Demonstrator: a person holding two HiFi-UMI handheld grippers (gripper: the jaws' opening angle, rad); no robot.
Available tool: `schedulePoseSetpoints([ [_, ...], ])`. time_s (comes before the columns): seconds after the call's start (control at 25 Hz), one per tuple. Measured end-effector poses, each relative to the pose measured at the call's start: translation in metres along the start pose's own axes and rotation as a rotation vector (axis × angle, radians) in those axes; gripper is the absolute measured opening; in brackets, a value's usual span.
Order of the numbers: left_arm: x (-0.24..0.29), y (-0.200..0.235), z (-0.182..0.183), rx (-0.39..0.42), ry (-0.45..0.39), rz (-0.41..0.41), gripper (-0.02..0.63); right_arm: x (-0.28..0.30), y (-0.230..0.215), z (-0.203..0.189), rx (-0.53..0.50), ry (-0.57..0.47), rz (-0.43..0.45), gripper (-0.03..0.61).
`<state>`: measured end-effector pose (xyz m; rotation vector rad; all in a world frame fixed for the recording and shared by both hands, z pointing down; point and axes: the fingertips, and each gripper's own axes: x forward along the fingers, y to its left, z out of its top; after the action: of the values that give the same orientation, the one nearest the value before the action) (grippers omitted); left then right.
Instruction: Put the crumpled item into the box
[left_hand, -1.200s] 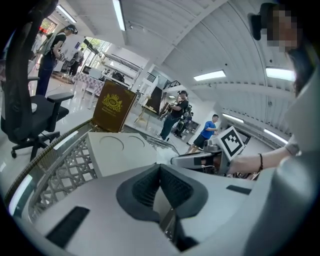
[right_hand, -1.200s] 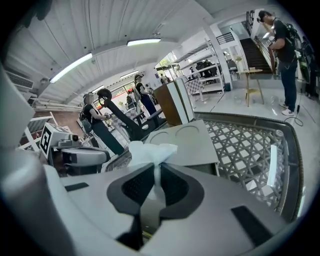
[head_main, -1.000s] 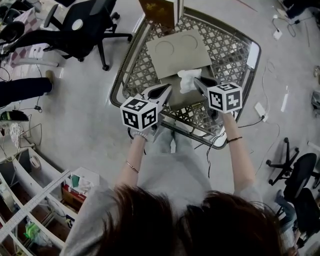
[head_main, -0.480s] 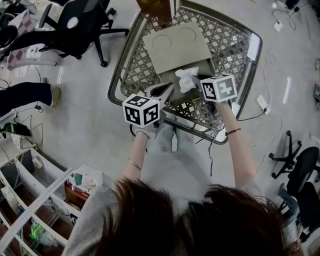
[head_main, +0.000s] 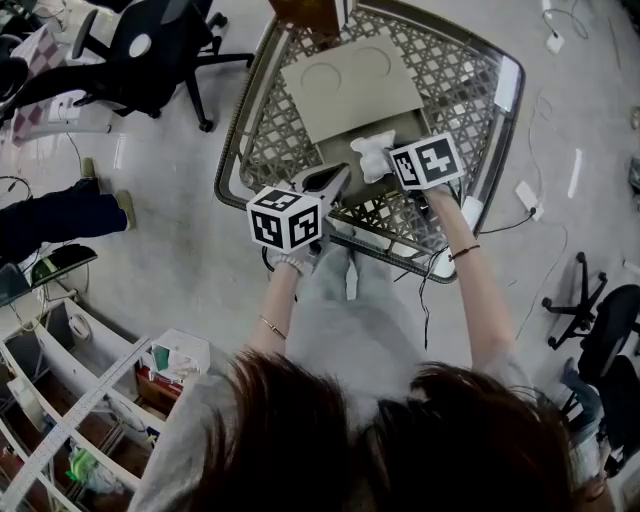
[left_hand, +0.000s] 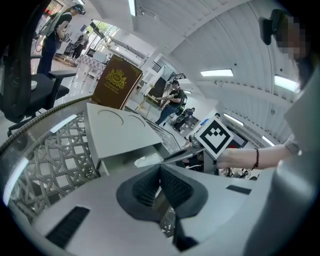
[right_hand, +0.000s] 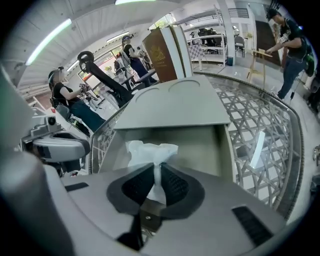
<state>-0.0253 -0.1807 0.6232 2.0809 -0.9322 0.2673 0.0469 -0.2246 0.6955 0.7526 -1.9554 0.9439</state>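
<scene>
Right gripper (right_hand: 156, 172) is clamped on the crumpled white tissue (right_hand: 150, 150), hanging over the open grey box (right_hand: 200, 145) in the lattice metal cart (head_main: 235, 150). Box lid (head_main: 345, 88) lies open on the far side. Left gripper (left_hand: 160, 172), jaws together and empty, sits near the box's near-left corner. Brown carton (head_main: 312, 12) far; office chair (head_main: 150, 45) left.

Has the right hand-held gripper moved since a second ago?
Yes. The right hand-held gripper has shifted away from the cart's near rim toward the open box, crumpled tissue clamped in it.
</scene>
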Motion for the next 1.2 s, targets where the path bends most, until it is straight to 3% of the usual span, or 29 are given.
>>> schedulePoseSetpoints([
  [0.4, -0.002, 0.001, 0.001, -0.008, -0.004, -0.003, 0.017, 0.003, -0.002, 0.001, 0.003, 0.023, -0.033, 0.072],
  [0.64, -0.002, 0.000, 0.001, -0.008, 0.002, -0.007, 0.017, 0.002, -0.007, 0.003, 0.022, 0.016, -0.056, 0.114],
  [0.88, -0.005, -0.002, 0.005, 0.008, -0.005, -0.012, 0.017, -0.004, -0.009, 0.007, 0.067, -0.032, -0.055, 0.146],
  [1.2, -0.013, -0.008, 0.021, 0.040, -0.035, -0.021, 0.017, -0.027, -0.003, 0.015, 0.076, -0.123, -0.048, 0.124],
])
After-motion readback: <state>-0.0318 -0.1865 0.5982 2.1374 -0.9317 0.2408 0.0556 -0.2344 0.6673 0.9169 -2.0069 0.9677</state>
